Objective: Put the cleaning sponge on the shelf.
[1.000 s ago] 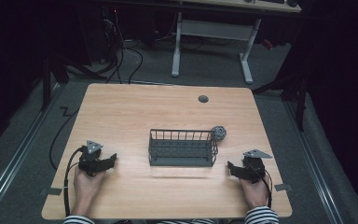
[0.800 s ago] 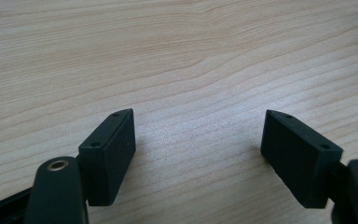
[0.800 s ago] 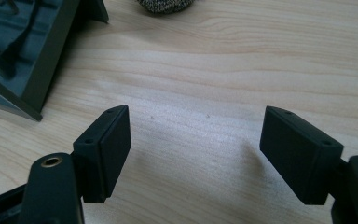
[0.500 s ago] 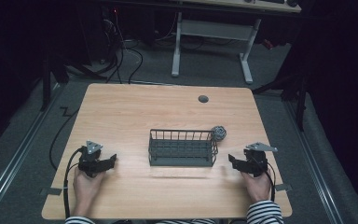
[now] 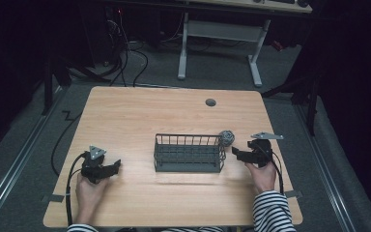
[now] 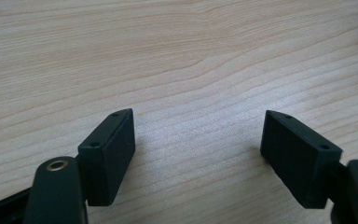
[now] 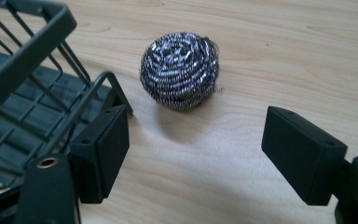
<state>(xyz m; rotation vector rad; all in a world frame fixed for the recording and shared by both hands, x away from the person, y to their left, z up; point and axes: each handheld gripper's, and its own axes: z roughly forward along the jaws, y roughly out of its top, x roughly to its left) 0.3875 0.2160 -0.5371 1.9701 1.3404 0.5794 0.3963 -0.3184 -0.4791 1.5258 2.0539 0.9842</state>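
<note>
Steel scouring ball [image 7: 180,70] sits on the desk [image 5: 125,116] just ahead of the right gripper [image 7: 196,154], whose jaws stand apart beside a wire basket [image 7: 23,93], which its near jaw might snag; the left gripper [image 6: 198,149] rests parted over bare wood.

The left tongs [image 5: 107,168], at lower left of the high view, are black with a grey three-cornered plate on top and a black cable looping down. The right tongs [image 5: 240,155], at lower right, match. Flat rectangular jaw pads carry small screw holes; brass-ringed pivots sit behind them. Sleeves are black-and-white striped.
</note>
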